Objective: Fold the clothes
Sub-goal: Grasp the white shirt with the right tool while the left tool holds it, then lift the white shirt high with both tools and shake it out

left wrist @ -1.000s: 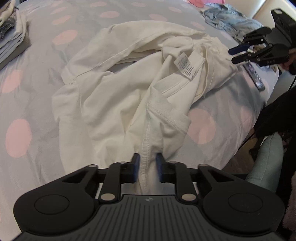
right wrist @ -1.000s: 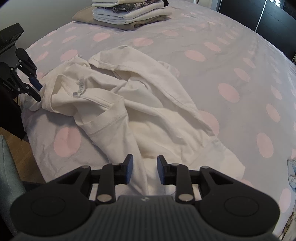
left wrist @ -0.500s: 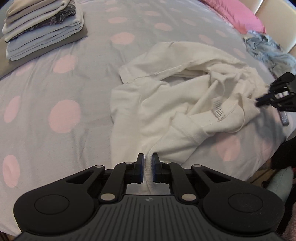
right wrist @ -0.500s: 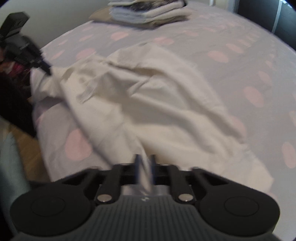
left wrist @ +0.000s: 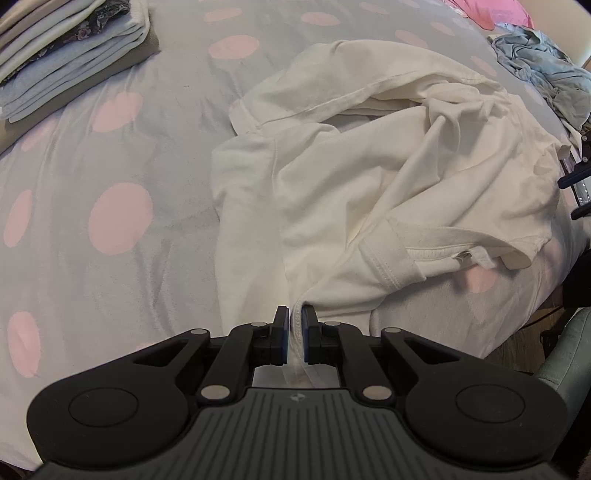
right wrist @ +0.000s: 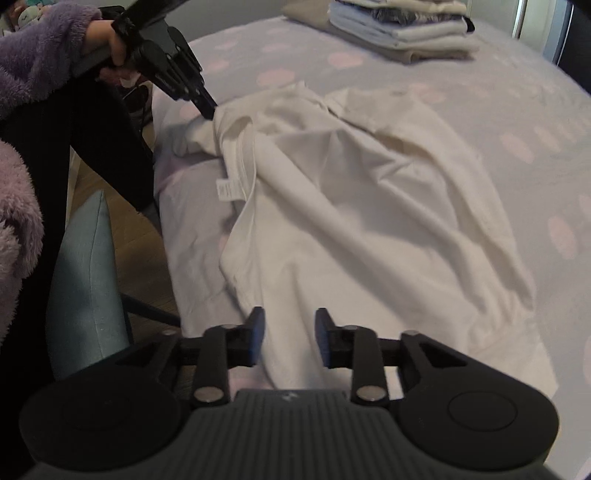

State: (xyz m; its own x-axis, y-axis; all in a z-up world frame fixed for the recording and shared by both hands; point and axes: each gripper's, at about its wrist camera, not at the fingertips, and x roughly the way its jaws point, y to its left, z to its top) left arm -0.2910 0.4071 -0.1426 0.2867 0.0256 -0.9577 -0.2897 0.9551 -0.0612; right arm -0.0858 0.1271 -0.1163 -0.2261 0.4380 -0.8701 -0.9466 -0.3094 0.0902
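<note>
A crumpled white T-shirt lies on the grey bed with pink dots; it also shows in the right wrist view, with its neck label near the bed's edge. My left gripper is shut on a hem fold of the shirt near the bed's front edge. In the right wrist view the left gripper pinches the shirt's far corner. My right gripper is open, its fingers standing on either side of the shirt's near edge. The right gripper's tips show at the right rim of the left wrist view.
A stack of folded clothes sits at the bed's far left corner, also in the right wrist view. A crumpled blue garment lies at the far right. A teal chair stands by the bed's edge.
My left gripper stayed shut on the shirt and pulled it along. My right gripper closed on the shirt half a second ago and now stands open.
</note>
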